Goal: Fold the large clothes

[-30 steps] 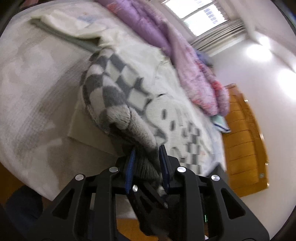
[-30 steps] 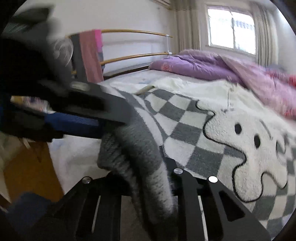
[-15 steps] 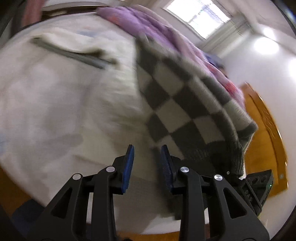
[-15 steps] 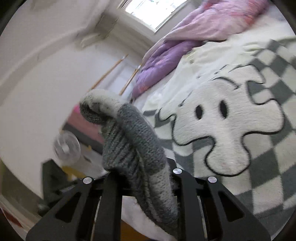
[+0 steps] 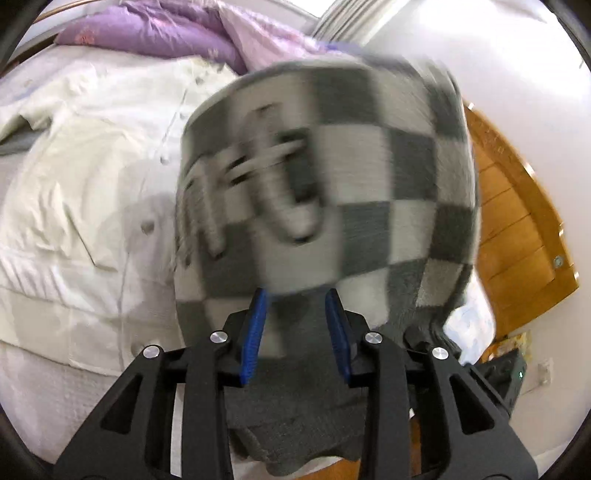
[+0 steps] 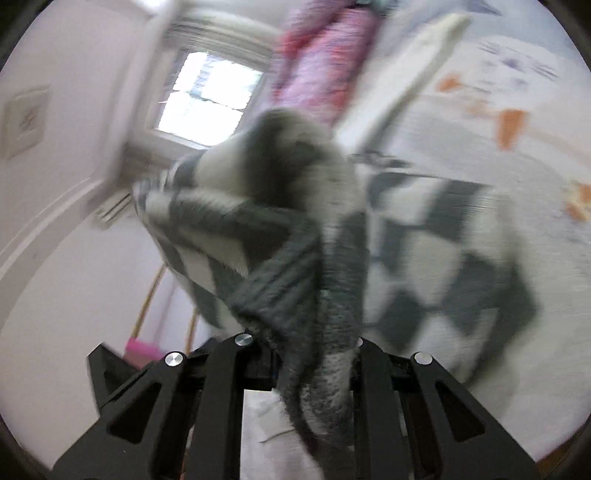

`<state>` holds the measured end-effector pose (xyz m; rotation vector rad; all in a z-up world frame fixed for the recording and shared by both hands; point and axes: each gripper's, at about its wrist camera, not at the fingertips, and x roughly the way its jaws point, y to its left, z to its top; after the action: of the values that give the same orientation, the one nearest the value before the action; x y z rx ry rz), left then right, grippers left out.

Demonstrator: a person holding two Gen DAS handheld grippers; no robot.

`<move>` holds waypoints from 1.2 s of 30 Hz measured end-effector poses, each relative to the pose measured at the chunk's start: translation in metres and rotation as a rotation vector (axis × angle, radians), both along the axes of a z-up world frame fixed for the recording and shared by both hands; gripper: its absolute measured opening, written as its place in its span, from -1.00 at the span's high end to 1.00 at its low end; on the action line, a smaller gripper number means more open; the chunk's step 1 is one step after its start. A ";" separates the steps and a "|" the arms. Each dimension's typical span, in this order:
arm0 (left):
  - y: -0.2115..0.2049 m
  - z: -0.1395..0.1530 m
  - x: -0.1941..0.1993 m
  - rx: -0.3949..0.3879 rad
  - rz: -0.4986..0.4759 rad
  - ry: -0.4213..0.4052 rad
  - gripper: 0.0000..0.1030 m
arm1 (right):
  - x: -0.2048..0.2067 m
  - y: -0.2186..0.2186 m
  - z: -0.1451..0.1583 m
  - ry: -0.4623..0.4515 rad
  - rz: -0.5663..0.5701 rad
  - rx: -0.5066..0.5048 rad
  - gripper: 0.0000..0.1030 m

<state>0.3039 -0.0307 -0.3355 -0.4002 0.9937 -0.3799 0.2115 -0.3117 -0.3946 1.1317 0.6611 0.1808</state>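
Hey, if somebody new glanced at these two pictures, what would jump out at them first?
The grey-and-white checkered sweater fills both views, blurred and lifted off the bed. The right gripper clamps a bunched fold of it. A purple quilt lies at the bed's far side.

A bedroom — bed (image 5: 66, 229), purple quilt (image 5: 155, 33); window (image 6: 207, 103).

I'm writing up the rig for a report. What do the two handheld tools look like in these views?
Both are matte black frames with triangular cut-outs and round silver screw heads. The left tool has ribbed blue pads on the inner faces of its fingers. The right tool shows the same black frame and silver screws, but its pads are hidden by fabric. No cables, sleeves or printed markings are visible.
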 end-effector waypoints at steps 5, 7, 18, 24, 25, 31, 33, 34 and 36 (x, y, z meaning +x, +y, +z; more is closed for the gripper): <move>-0.027 -0.029 0.006 0.096 -0.059 0.038 0.34 | 0.011 -0.020 -0.044 0.134 0.011 0.047 0.69; -0.041 -0.031 0.007 0.176 -0.075 0.031 0.34 | 0.009 -0.022 -0.040 0.130 0.039 0.046 0.65; -0.042 -0.018 0.023 0.100 -0.146 0.049 0.34 | -0.046 -0.013 0.050 0.134 0.178 -0.419 0.53; -0.036 0.022 0.050 0.061 -0.170 -0.035 0.34 | -0.032 -0.002 0.094 -0.045 0.208 -0.518 0.59; -0.041 0.025 0.057 0.071 -0.172 -0.044 0.34 | -0.012 0.005 0.098 -0.059 0.238 -0.531 0.59; -0.077 0.022 0.116 0.192 -0.251 -0.024 0.33 | 0.104 0.036 0.085 0.029 0.356 -0.582 0.66; -0.089 0.008 0.135 0.244 -0.286 0.010 0.33 | 0.120 0.036 0.072 0.083 0.370 -0.573 0.66; -0.090 0.003 0.140 0.248 -0.291 0.026 0.33 | 0.131 0.037 0.058 0.135 0.383 -0.603 0.66; -0.089 -0.009 0.155 0.210 -0.279 0.077 0.34 | 0.147 0.036 0.033 0.214 0.374 -0.611 0.73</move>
<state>0.4592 -0.1199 -0.3448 -0.0860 1.1562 -0.5087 0.3587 -0.2759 -0.3616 0.4360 1.0332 0.1600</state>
